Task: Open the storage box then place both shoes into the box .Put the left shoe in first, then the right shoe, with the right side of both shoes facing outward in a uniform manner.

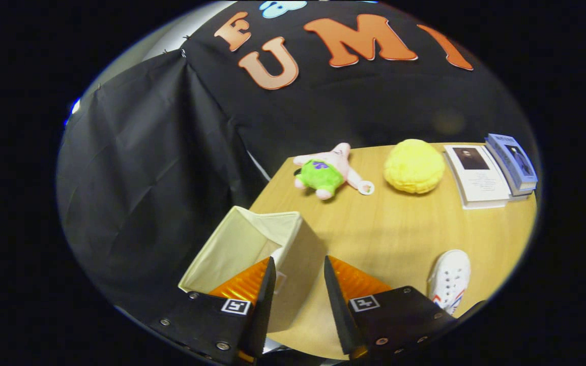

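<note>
Your tongs [299, 282] stand open and grip nothing, and the near wall of the beige storage box [252, 249] shows in the gap between them. The box sits open-topped at the bench [394, 229] corner, its left side at the bench edge. A white shoe [449, 278] lies just right of your right finger. Beyond the tongs bare wood runs to a plush star [326, 170], a yellow ball [414, 165] and stacked books [496, 170].
</note>
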Motion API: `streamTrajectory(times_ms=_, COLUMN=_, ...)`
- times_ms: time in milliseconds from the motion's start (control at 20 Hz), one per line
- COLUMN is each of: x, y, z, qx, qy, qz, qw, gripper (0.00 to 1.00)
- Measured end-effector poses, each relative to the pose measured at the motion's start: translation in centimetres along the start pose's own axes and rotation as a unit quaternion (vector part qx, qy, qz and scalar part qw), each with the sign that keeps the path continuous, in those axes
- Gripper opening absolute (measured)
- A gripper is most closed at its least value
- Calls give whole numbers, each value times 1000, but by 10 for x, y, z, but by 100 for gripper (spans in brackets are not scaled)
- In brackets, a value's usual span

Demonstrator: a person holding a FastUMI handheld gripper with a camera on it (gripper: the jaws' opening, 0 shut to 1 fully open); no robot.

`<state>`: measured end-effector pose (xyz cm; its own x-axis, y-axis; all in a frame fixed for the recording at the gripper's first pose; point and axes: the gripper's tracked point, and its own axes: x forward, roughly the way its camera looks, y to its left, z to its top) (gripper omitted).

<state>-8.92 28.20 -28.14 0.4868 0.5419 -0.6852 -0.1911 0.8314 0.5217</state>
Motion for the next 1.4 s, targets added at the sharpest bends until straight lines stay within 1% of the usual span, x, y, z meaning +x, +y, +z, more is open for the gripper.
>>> streamTrajectory(times_ms=50, x=-2, y=-23, z=-13, qx=6, qy=1, qz=-23, qw=1000, gripper=64)
streamTrajectory(times_ms=250, x=-27, y=-118, z=-48, qx=39, qy=14, qz=-108, qw=993, gripper=78)
streamTrajectory(times_ms=350, x=-40, y=-158, z=-68, qx=57, qy=21, qz=-142, qw=988, gripper=80)
streamTrajectory(times_ms=500, x=-56, y=-204, z=-99, qx=67, qy=40, qz=-180, qw=981, gripper=80)
streamTrajectory(times_ms=700, x=-53, y=-233, z=-137, qx=81, qy=75, qz=-185, qw=977, gripper=80)
streamTrajectory(times_ms=850, x=-36, y=-238, z=-156, qx=89, qy=98, qz=-172, qw=976, gripper=80)
streamTrajectory(times_ms=1000, x=-26, y=-239, z=-164, qx=90, qy=109, qz=-163, qw=976, gripper=80)
streamTrajectory(times_ms=1100, x=-21, y=-234, z=-168, qx=101, qy=118, qz=-150, qw=977, gripper=77)
streamTrajectory(times_ms=1200, x=-15, y=-230, z=-166, qx=116, qy=114, qz=-141, qw=976, gripper=69)
streamTrajectory(times_ms=1250, x=-13, y=-229, z=-173, qx=120, qy=123, qz=-142, qw=975, gripper=60)
streamTrajectory(times_ms=1300, x=-13, y=-231, z=-169, qx=128, qy=119, qz=-149, qw=973, gripper=52)
streamTrajectory(times_ms=1400, x=-17, y=-235, z=-168, qx=151, qy=117, qz=-151, qw=970, gripper=45)
